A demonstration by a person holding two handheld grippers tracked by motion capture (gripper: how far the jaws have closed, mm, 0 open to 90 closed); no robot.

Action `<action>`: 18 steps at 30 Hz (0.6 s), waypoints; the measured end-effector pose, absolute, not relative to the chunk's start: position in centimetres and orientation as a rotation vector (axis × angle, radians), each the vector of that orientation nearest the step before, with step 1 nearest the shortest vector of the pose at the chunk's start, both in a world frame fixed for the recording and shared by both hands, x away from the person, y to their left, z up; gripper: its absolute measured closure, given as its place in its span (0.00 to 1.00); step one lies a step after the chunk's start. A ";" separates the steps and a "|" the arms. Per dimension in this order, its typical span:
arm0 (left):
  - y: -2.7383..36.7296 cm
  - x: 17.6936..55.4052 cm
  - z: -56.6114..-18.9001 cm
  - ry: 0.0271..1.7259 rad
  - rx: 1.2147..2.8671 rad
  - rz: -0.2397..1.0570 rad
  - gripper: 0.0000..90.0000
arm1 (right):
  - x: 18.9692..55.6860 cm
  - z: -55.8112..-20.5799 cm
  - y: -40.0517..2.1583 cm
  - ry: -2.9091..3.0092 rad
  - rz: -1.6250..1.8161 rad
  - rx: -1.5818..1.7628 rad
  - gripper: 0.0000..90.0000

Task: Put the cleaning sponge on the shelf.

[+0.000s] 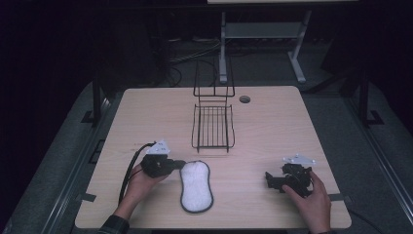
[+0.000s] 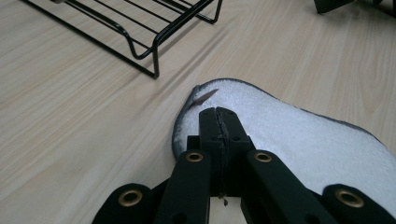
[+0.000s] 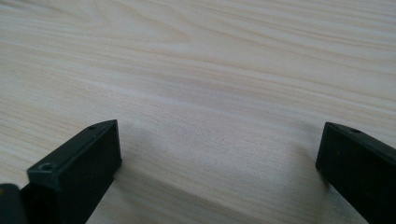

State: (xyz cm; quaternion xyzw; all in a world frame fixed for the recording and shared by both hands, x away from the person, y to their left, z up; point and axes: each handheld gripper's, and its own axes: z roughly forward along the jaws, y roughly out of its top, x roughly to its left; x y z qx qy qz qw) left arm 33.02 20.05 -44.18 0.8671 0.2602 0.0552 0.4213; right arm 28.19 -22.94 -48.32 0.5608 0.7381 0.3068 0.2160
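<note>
The left gripper [image 2: 218, 122] is clamped shut at the upper left rim of the white, grey-edged cleaning pad [image 1: 196, 186], which lies near the table's [image 1: 272, 131] front edge. It seems to pinch the pad's edge, though the contact is hidden. The grasp looks made, and the next move probably calls for lifting the pad toward the wire rack [image 1: 213, 126] while the right gripper [image 3: 219, 154] rests spread wide and empty near the front right corner.

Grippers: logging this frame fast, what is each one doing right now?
Left gripper: jaws closed over the edge of the white pad; whether they pinch it cannot be told.
Right gripper: jaws open, holding nothing.

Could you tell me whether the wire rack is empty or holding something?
Empty: the wire rack shows bare table between its bars; the white pad lies outside it.
</note>
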 end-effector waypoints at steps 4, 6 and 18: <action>19.1 33.6 -44.6 0.638 2.185 0.120 0.99 | 28.2 -48.3 -22.9 2.045 0.850 1.555 0.00; 18.6 33.8 -44.8 0.630 2.202 0.118 0.99 | 28.2 -48.3 -22.9 2.045 0.850 1.555 0.00; 19.0 33.6 -45.3 0.649 2.237 0.115 0.99 | 28.2 -48.3 -22.9 2.045 0.850 1.555 0.00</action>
